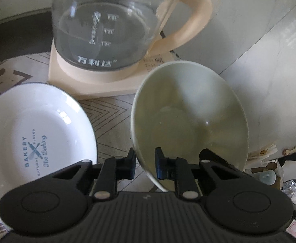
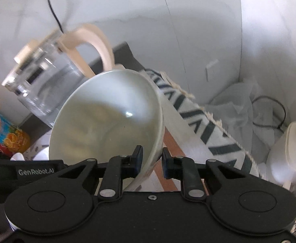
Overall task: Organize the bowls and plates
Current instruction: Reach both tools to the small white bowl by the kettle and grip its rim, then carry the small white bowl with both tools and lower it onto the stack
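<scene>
Nearest the lens in the left wrist view, the left gripper (image 1: pixel 145 162) is being held clamped on the near rim of a pale green bowl (image 1: pixel 188 121), one pad inside the wall and one outside it. The bowl is being carried tilted, its opening turned toward the camera. To the left of it, a white plate (image 1: pixel 36 125) printed with blue bakery lettering is lying on a patterned tablecloth (image 1: pixel 111 111), apart from the bowl. Farther back, a glass kettle (image 1: pixel 107 26) with a cream handle is standing on its cream base, and a white wall is seen behind it.

In the right wrist view, the right gripper (image 2: pixel 152 160) is likewise being kept closed on the rim of a pale bowl (image 2: pixel 107 117), which is being held tilted. Whether the bowl is the same one cannot be told. Beyond it, the kettle (image 2: pixel 44 85) is blurred, and the tablecloth's fringed edge (image 2: pixel 198 117) is hanging to the right.
</scene>
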Tool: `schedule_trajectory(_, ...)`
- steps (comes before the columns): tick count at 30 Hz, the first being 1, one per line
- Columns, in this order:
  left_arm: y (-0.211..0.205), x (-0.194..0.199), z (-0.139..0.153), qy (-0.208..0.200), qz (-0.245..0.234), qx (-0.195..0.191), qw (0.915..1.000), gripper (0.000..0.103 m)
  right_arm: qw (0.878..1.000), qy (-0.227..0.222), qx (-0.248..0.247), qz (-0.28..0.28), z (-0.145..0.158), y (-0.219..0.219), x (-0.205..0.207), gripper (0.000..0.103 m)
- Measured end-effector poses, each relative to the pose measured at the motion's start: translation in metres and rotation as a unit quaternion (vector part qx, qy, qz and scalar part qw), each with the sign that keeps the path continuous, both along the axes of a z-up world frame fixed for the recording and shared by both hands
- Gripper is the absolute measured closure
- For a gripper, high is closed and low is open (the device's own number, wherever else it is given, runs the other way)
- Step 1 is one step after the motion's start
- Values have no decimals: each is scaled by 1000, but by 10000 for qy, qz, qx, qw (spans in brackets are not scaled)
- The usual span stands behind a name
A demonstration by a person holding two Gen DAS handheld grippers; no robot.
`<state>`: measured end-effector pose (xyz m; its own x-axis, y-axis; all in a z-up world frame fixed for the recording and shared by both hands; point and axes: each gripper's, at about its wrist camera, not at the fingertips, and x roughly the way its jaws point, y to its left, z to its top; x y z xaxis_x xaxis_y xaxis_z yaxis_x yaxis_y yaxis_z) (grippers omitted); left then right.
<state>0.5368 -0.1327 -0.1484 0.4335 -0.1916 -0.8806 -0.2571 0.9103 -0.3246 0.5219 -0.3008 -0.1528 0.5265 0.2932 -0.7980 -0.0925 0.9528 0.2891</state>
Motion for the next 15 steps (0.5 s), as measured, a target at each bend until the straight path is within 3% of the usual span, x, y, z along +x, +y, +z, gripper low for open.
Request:
schedule_trajectory(9, 8, -34, 29, -257, 131, -185, 9994, 86, 9993, -374, 62, 53, 36, -2, -17, 83)
schedule_trajectory(15, 7, -57, 52, -445, 273, -108, 9986, 86, 9988, -456, 132, 95, 46, -1, -32, 83)
